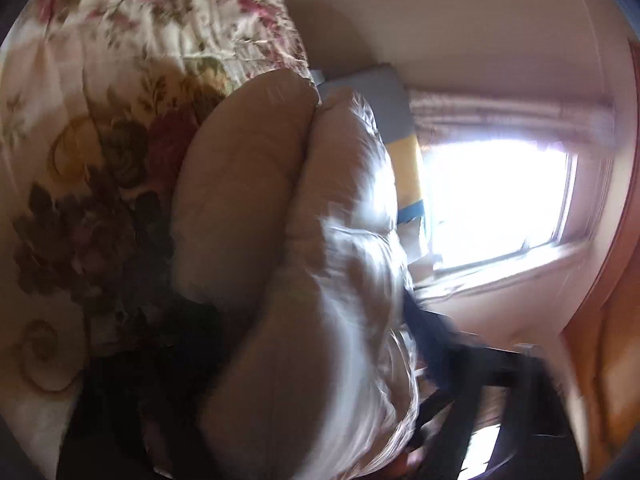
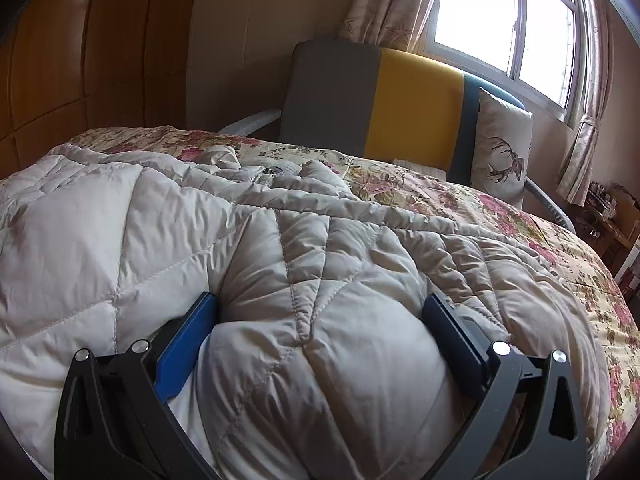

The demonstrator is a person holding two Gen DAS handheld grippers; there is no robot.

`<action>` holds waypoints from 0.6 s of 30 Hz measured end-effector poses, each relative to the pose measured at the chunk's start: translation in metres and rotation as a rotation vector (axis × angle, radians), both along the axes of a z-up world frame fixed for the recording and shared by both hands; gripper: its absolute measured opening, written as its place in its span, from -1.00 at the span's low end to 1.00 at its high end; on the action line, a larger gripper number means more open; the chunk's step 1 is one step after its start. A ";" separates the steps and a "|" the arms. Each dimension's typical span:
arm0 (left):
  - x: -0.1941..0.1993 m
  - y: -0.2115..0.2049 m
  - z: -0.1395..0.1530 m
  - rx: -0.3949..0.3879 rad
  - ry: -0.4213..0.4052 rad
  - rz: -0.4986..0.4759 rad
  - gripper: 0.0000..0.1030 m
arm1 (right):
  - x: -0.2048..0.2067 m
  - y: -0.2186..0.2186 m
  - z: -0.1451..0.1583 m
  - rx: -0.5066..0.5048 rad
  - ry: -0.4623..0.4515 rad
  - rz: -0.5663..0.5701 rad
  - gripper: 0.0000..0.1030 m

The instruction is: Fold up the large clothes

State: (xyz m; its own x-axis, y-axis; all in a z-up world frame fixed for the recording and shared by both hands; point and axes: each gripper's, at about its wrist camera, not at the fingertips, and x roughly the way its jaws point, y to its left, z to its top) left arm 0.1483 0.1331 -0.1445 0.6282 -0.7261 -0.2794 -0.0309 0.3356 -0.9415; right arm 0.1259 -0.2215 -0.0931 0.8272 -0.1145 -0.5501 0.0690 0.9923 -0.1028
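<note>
A large off-white quilted down coat (image 2: 168,216) lies spread on the floral bedspread (image 2: 500,216). My right gripper (image 2: 320,312) stands wide, its blue pads (image 2: 188,340) on either side of a thick bulge of the coat, pressing into it. In the blurred, tilted left wrist view, puffy folds of the same coat (image 1: 256,208) fill the middle close to the camera. The left gripper's dark frame (image 1: 480,392) shows at the lower right, smeared by motion. The coat seems to run into it, but its jaws are not distinguishable.
A grey, yellow and blue headboard (image 2: 400,104) stands behind the bed with a deer-print pillow (image 2: 500,152) against it. A bright window (image 2: 512,20) with curtains is at the right. Wooden wardrobe doors (image 2: 80,60) are at the left. A cluttered shelf (image 2: 612,216) sits far right.
</note>
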 end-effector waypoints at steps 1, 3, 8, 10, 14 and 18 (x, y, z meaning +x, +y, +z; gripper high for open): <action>0.001 0.002 0.002 -0.011 0.007 0.004 -0.11 | 0.000 -0.001 0.001 0.003 0.003 -0.001 0.96; 0.001 0.004 0.013 0.001 -0.011 0.004 -0.34 | 0.002 -0.002 0.002 0.010 0.017 0.002 0.96; -0.004 0.008 0.057 0.064 -0.088 -0.011 -0.60 | -0.005 0.006 0.027 -0.038 0.052 -0.016 0.96; -0.009 0.009 0.077 0.081 -0.136 -0.022 -0.60 | -0.017 0.015 0.042 -0.003 -0.021 0.038 0.96; -0.019 0.016 0.111 0.113 -0.216 -0.015 -0.60 | -0.004 0.051 0.040 -0.058 -0.024 0.115 0.96; -0.024 0.015 0.136 0.224 -0.251 -0.012 -0.60 | 0.028 0.086 0.001 -0.052 0.073 0.175 0.97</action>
